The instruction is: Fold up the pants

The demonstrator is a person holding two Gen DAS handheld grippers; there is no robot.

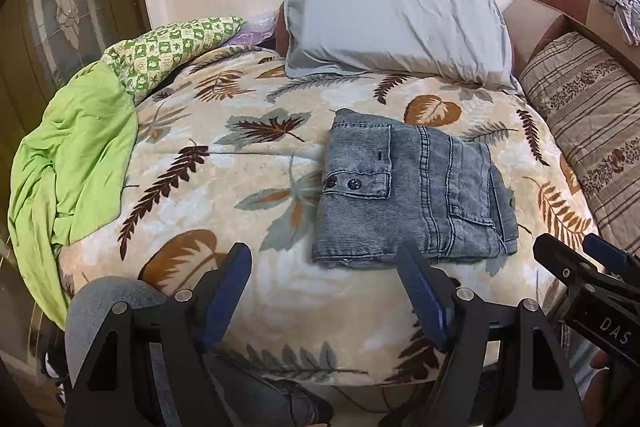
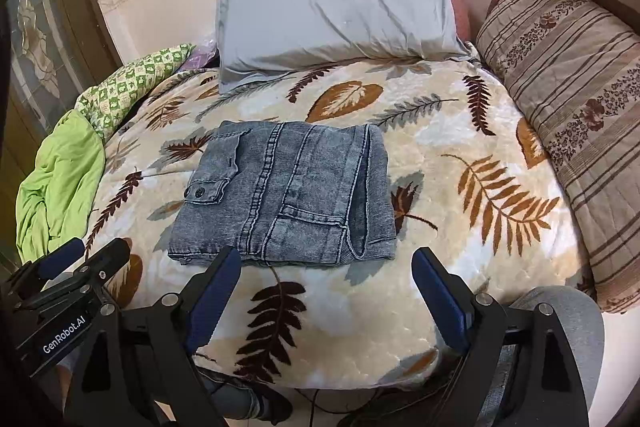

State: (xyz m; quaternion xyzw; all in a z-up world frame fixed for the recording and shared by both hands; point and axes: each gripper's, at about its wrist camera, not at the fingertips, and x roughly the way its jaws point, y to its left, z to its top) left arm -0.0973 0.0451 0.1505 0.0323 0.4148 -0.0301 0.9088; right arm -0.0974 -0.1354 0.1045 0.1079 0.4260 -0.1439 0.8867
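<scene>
The grey-blue denim pants [image 1: 412, 191] lie folded into a compact rectangle on the leaf-print blanket [image 1: 224, 163]; they also show in the right wrist view [image 2: 288, 191]. My left gripper [image 1: 324, 267] is open and empty, held just short of the pants' near edge. My right gripper [image 2: 326, 267] is open and empty, also just short of the near edge, and it shows at the right of the left wrist view [image 1: 580, 251]. The left gripper appears at the left of the right wrist view [image 2: 86, 253].
A grey pillow [image 1: 392, 23] lies at the head of the bed against the wall. A green sheet [image 1: 76, 163] and checked cloth [image 1: 168, 47] are bunched at the left. A striped cushion [image 1: 592, 115] on a sofa borders the right side.
</scene>
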